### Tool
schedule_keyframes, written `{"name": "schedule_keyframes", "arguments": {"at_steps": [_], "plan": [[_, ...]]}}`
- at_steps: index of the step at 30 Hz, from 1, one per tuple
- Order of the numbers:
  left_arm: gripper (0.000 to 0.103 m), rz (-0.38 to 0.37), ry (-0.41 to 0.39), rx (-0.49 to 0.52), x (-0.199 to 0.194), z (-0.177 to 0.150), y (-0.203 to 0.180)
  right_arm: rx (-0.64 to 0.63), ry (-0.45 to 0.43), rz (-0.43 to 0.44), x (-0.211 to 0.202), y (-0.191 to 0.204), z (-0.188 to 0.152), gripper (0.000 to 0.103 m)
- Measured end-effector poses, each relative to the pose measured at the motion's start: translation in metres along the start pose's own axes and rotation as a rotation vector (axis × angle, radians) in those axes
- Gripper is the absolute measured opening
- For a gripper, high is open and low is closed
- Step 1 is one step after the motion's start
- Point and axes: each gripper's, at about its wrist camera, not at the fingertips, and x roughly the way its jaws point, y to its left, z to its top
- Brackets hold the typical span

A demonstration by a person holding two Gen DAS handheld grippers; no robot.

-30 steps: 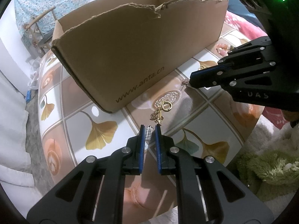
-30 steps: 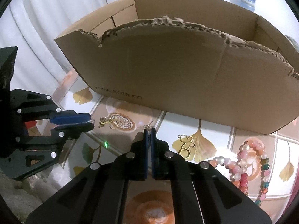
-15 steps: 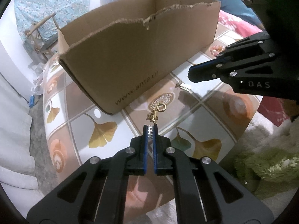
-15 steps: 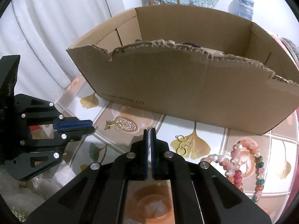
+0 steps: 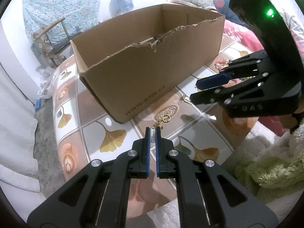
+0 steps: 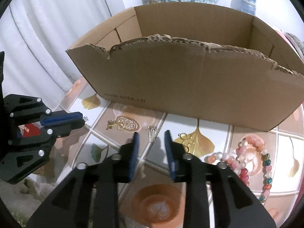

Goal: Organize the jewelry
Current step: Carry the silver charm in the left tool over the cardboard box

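Observation:
My left gripper [image 5: 153, 131] is shut on a small silver bar earring [image 5: 152, 135], held a little above the table; its tip [image 6: 81, 118] also shows in the right wrist view. My right gripper [image 6: 151, 134] has its jaws opening. A matching silver earring [image 6: 151, 137] hangs loose between them, and neither pad touches it. That earring [image 5: 187, 100] sits just under the right gripper [image 5: 195, 90] in the left wrist view. The open cardboard box [image 6: 190, 83] [image 5: 144, 64] stands right behind both grippers.
On the tiled tabletop [image 5: 91, 133] lie a gold brooch [image 5: 163, 119] [image 6: 117, 124], a gold charm [image 6: 183, 138] and pink bead bracelets [image 6: 250, 157]. A green fluffy rug [image 5: 266, 171] lies beyond the table edge, and white curtains [image 6: 47, 38] hang to the left.
The right jaws have sprung apart and let go of their silver earring. Both grippers have drawn up and back from the table, the left with its earring pinched tighter.

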Motion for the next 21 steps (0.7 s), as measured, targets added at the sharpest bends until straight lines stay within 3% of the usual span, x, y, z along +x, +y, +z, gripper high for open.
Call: {"name": "schedule_keyframes", "arguments": {"at_steps": [9,12,14,21], "plan": [[0.004,-0.011,0.011,-0.007,0.008,0.000,0.001,-0.034,0.025,-0.064,0.013,0.002,0.004,0.029],[0.004,-0.013,0.016,-0.013,0.011,-0.001,0.004,-0.082,0.026,-0.101,0.010,0.007,0.002,0.019],[0.004,-0.015,0.018,-0.016,0.011,-0.002,0.005,-0.079,0.033,-0.080,0.009,0.007,0.002,0.008],[0.004,-0.010,0.008,-0.020,0.009,-0.004,0.007,-0.044,0.017,-0.043,0.000,0.000,0.000,0.004]]}}
